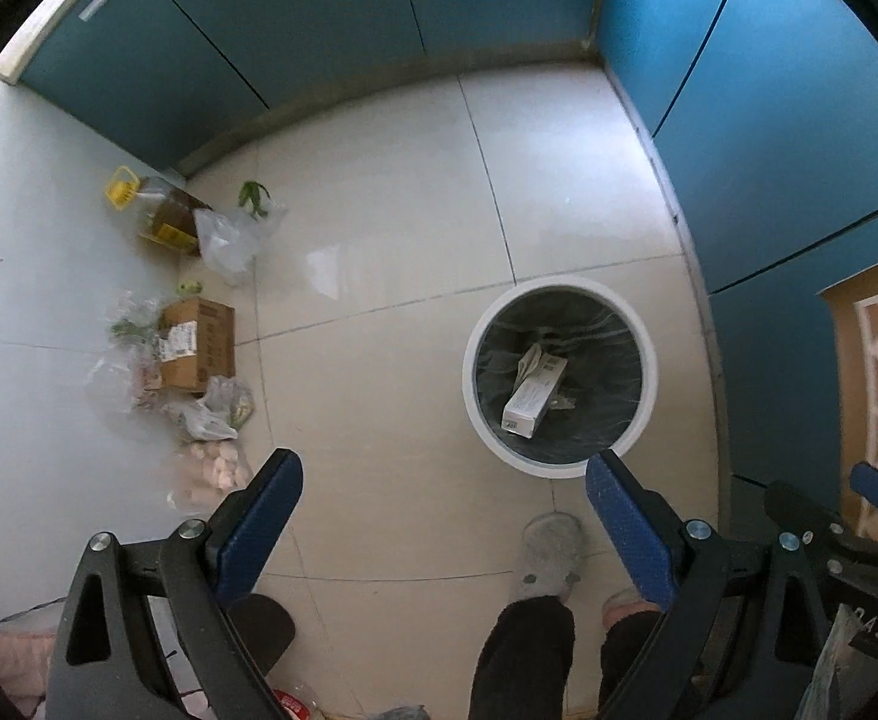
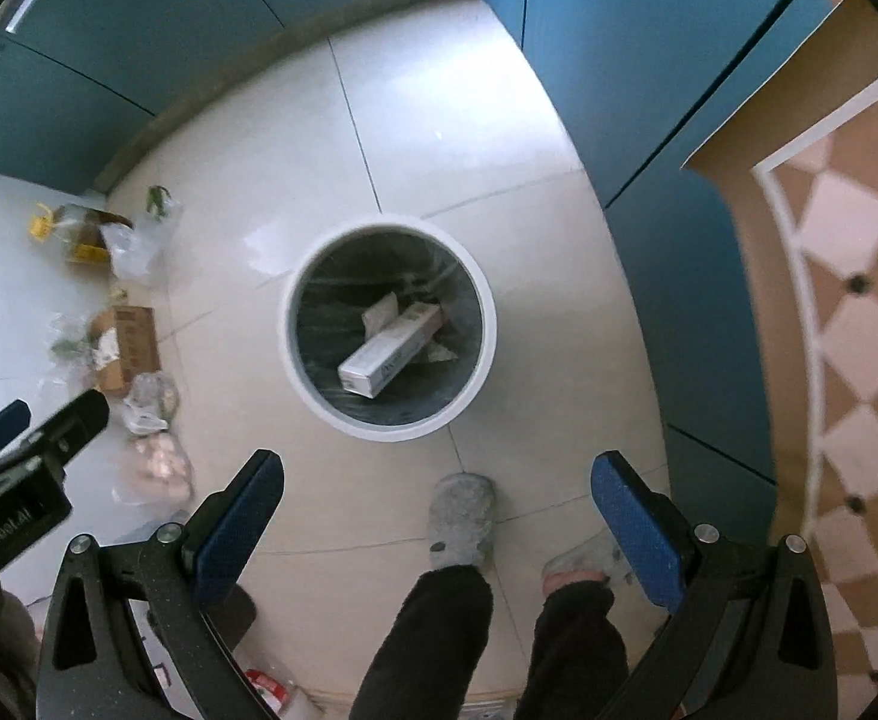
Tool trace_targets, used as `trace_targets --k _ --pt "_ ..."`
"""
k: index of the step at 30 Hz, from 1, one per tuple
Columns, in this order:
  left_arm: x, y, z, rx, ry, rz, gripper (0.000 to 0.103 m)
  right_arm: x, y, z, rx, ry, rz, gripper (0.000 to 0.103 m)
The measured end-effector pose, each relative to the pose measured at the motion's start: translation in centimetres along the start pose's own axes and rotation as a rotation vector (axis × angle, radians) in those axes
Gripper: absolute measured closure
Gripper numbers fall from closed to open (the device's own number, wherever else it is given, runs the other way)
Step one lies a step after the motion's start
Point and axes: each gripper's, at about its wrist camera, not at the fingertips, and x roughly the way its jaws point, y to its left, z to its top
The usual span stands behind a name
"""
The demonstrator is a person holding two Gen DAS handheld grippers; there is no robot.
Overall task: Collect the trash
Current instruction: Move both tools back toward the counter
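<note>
A round white trash bin (image 1: pixel 470 360) (image 2: pixel 295 324) with a dark liner stands on the pale floor tiles. In it lies a long white carton (image 1: pixel 535 393) (image 2: pixel 391 348) on crumpled paper. My left gripper (image 1: pixel 445 459) (image 2: pixel 55 405) hangs high above the floor, just before the bin, open with nothing between its blue pads. Beside it my right gripper (image 2: pixel 437 457) (image 1: pixel 823 483) also points down, open and empty, over the bin's near edge. Loose trash lies to the left: a cardboard box (image 1: pixel 199 342) (image 2: pixel 130 348) and clear plastic bags (image 1: pixel 229 240) (image 2: pixel 136 249).
A yellow-capped oil bottle (image 1: pixel 163 210) leans by the blue cabinets (image 1: pixel 319 18), which line the back and right. A bag of pink pieces (image 1: pixel 217 468) lies near the left finger. The person's grey slippers (image 1: pixel 550 552) (image 2: pixel 463 516) and dark trouser legs stand below the bin. Patterned flooring (image 2: pixel 847 312) lies at the right.
</note>
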Motion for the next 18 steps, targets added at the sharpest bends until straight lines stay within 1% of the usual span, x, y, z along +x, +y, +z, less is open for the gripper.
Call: trace_targets --k 4,9,13,18 --pt "-4.8 0.6 -0.9 0.000 -0.024 -0.008 0.006 -6.2 0.5 -0.9 -0.021 -0.050 0.001 0.000" --pt "-10.3 1.0 -2.6 0.009 -0.036 -0.021 0.006 -14.1 0.7 -2.8 -0.025 -0.093 0.018 0.000" --pt "-14.4 1.3 -4.1 0.001 -0.038 -0.061 0.006 -20.2 0.8 -4.9 -0.029 -0.120 0.033 0.000" --pt "-19.0 1.7 -5.6 -0.031 -0.047 -0.105 0.006 -25.8 1.3 -7.3 -0.053 -0.142 0.054 0.000"
